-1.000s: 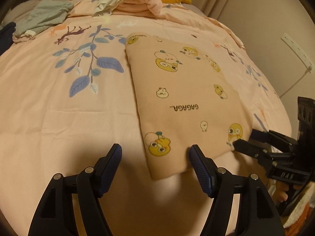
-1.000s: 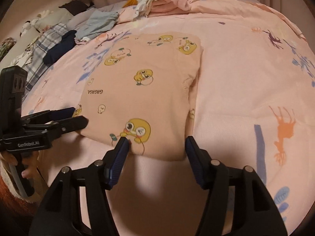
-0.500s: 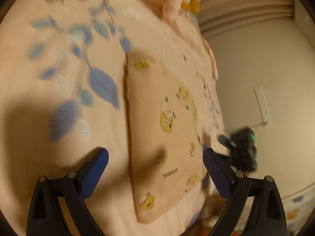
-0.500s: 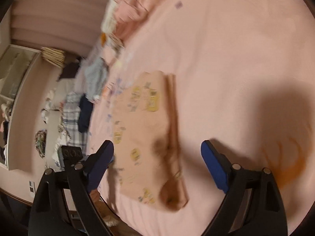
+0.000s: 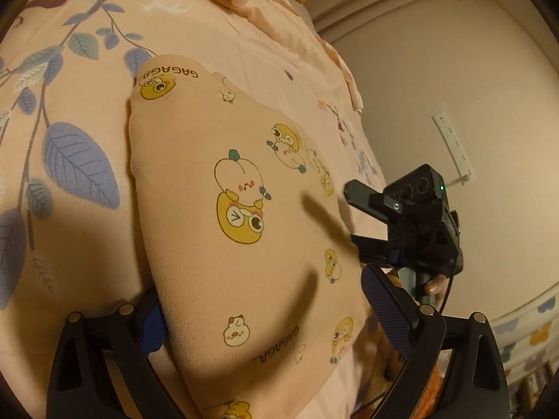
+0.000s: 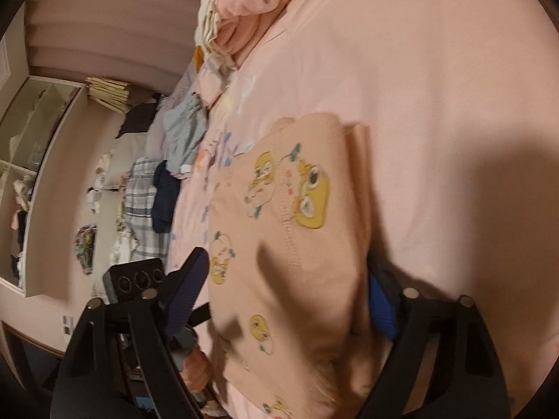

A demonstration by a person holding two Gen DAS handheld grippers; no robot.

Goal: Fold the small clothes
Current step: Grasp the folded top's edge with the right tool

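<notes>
Right wrist alone shows the clothes pile [image 6: 181, 139] beyond the garment [image 6: 293, 230].

One folded duck-print garment [image 5: 223, 230]; two hand-held grippers, left [image 5: 262, 317] and right [image 6: 286, 300]; one clothes pile [image 6: 237, 17].

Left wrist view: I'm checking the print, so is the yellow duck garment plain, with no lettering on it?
No, the peach duck-print garment shows the word GAGAGA printed near its far corner and again near its close edge.
</notes>
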